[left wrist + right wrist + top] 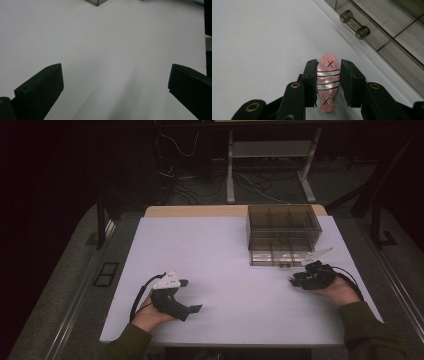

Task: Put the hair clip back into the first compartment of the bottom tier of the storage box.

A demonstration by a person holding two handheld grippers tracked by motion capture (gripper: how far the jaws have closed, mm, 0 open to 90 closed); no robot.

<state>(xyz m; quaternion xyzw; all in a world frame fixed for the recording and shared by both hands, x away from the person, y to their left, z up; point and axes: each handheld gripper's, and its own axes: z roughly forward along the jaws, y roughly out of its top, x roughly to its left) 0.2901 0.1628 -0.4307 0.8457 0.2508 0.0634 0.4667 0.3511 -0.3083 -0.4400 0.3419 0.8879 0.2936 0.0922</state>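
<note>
A flat pink fish-shaped piece [327, 83] with silver stripes and two black crosses lies on the white table [225, 265]. My right gripper [328, 80] has one black pad against each of its long sides, so it is shut on the piece. In the high view the right gripper [294, 281] rests at the table's right, just in front of the smoky clear drawer box [282, 235]. My left gripper [191, 295] rests at the near left on bare table. Its jaws stand wide open, and in its own view the left gripper [115, 85] has nothing between them.
The drawer box has a clear knob handle [354, 24] on its front, close beyond the fish. One corner of the box [97, 2] shows at the top of the left gripper view. Dark floor, cables and a metal frame [270, 165] lie beyond the table.
</note>
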